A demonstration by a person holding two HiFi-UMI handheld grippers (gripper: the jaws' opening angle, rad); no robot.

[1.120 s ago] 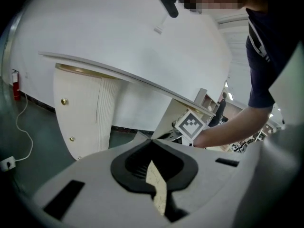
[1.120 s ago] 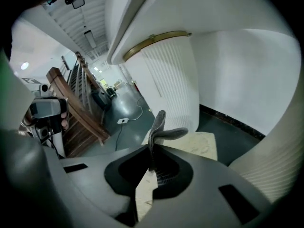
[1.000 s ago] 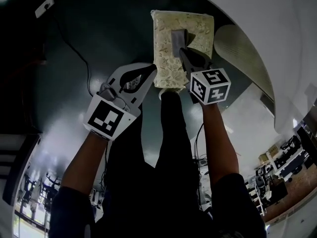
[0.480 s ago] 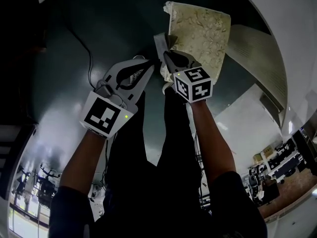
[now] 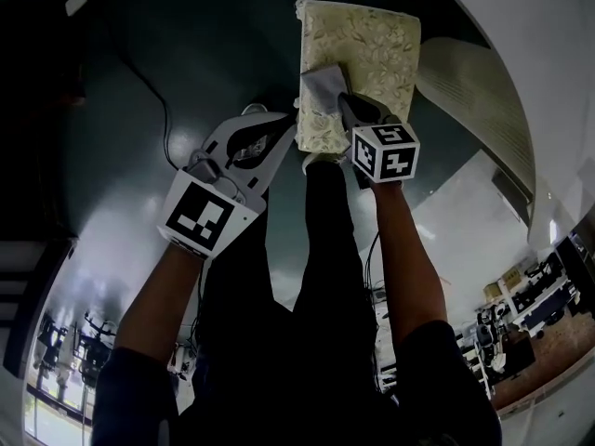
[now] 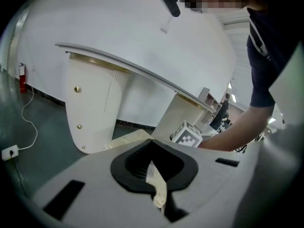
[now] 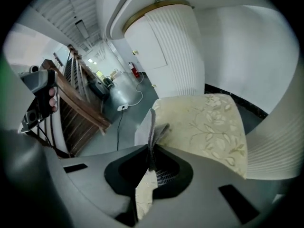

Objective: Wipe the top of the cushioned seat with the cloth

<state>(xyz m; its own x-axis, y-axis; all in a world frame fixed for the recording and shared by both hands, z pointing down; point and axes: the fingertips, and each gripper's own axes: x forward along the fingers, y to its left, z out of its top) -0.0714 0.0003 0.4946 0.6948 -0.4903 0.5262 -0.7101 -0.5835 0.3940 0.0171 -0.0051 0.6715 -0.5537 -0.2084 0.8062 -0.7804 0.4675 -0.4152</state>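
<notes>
All three views showed strong wide-angle curvature and black vignetting at the edges. The head view was dim, with pale glare on the glossy floor (image 5: 102, 240). The cushioned seat (image 7: 204, 122) was evenly lit; the cloth (image 7: 152, 126) near the lens appeared soft.

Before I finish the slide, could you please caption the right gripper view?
Right gripper shut on grey cloth at the floral cushioned seat's near edge.
</notes>
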